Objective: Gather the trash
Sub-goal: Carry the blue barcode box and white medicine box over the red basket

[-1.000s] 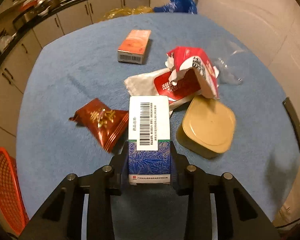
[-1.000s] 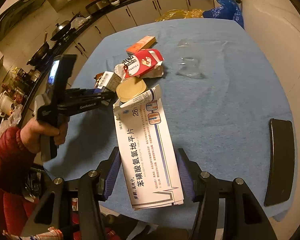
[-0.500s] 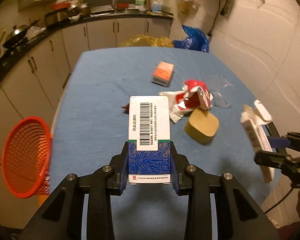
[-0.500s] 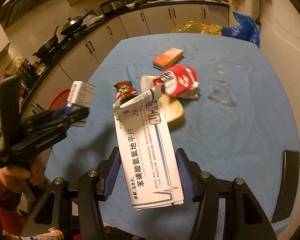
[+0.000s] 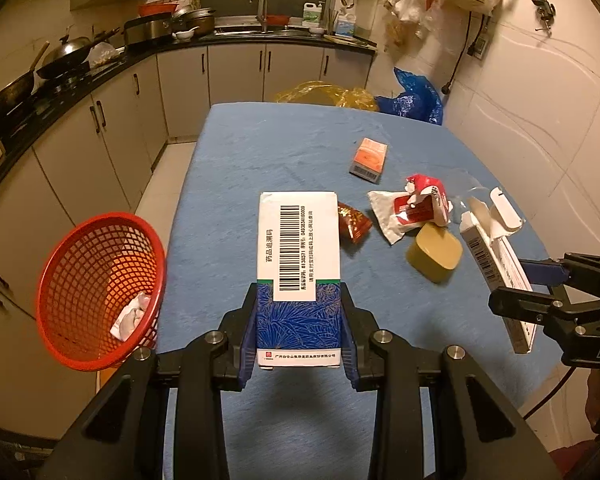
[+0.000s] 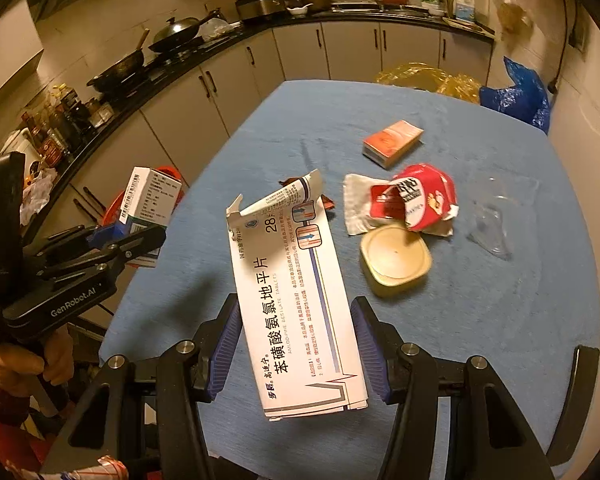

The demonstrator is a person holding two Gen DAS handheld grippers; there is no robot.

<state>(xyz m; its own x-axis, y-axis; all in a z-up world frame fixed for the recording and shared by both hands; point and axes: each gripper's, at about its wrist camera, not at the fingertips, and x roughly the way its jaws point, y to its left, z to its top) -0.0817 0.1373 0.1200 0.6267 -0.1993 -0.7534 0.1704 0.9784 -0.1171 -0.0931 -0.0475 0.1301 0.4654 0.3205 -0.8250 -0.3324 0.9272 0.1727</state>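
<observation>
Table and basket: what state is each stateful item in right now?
Blue medicine box: clamped in left gripper.
White tablet box: flap torn open, in right gripper.
Red basket: tilted, holding crumpled paper.
Red packet: torn, crumpled.
Tan container: lidded.
Orange box: closed, lying flat.

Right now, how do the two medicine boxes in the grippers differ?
The blue-and-white box in the left gripper is intact and closed; the white tablet box in the right gripper is flattened, its top flap torn open. The blue-and-white box shows a barcode label, the white one large printed characters. Both are cardboard, clamped and lifted off the table.
</observation>
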